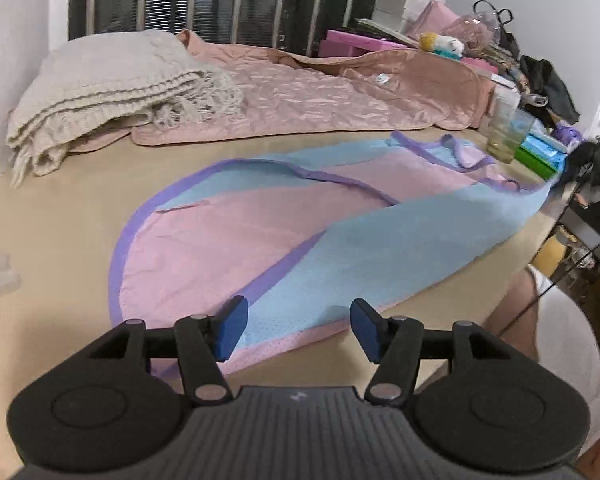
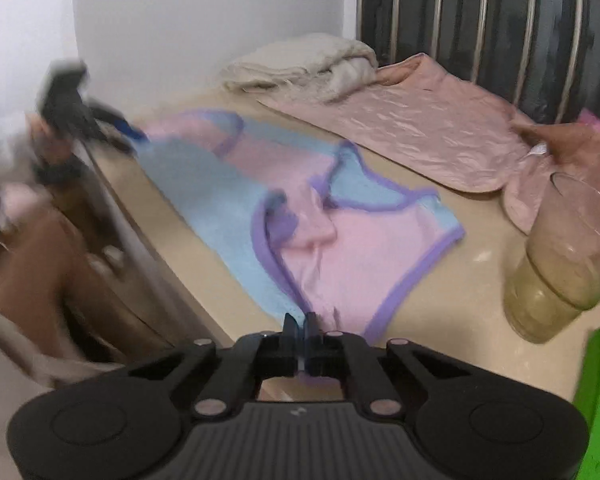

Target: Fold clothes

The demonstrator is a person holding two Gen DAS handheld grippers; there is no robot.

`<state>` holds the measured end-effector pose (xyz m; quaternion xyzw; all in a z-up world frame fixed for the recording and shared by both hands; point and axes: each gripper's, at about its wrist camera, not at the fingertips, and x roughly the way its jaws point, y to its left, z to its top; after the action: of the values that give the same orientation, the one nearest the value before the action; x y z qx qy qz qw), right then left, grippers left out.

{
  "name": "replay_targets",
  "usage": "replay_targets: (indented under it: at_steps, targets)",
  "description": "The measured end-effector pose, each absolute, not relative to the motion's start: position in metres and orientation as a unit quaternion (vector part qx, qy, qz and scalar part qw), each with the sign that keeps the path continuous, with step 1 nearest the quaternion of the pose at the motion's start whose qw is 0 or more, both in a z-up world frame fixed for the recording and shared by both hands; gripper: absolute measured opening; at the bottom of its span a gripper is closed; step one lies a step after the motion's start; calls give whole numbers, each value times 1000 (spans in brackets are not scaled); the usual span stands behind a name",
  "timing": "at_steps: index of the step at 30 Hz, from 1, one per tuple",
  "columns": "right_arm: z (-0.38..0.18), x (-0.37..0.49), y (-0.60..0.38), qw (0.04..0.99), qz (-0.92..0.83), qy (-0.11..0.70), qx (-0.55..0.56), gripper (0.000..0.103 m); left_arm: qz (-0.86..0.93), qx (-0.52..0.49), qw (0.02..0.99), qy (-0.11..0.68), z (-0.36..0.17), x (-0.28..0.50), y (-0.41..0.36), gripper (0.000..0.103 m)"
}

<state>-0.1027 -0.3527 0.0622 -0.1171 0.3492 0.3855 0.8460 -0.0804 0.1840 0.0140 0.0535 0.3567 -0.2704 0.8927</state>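
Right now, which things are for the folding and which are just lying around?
For the folding:
garment
left hand-held gripper, open over its hem
right hand-held gripper, shut on the garment's edge

Just lying about:
knit blanket
pink quilt
cup
plush toy
boxes

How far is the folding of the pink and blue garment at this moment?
Partly done. The garment lies spread on the table, with a blue side already turned over the pink inside. In hand: the right tongs are shut on its purple-trimmed edge; the left tongs are open just above its near hem, gripping nothing. Left: the remaining folds, as it is long and loose, no compact bundle yet.
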Motion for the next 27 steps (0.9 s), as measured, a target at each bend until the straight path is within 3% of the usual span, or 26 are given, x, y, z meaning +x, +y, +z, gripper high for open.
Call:
replay_targets:
  at_steps: [5, 7, 10, 16, 21, 27]
  targets:
    - [72, -64, -349, 851, 347, 360, -161, 6, -261, 74, 896, 352, 13, -81, 181, 59]
    - [57, -62, -334, 842, 321, 369, -229, 28, -254, 56, 897, 357, 18, -81, 185, 59]
    - [52, -80, -318, 833, 315, 335, -309, 37, -245, 29, 903, 352, 27, -85, 191, 60]
    - [67, -100, -324, 865, 366, 287, -187, 34, -265, 22, 915, 302, 37, -82, 159, 69]
    - [39, -94, -306, 861, 333, 309, -228, 33, -249, 92, 907, 327, 20, -73, 127, 69]
    - [58, -111, -287, 876, 375, 246, -177, 34, -223, 64, 914, 333, 22, -73, 135, 69]
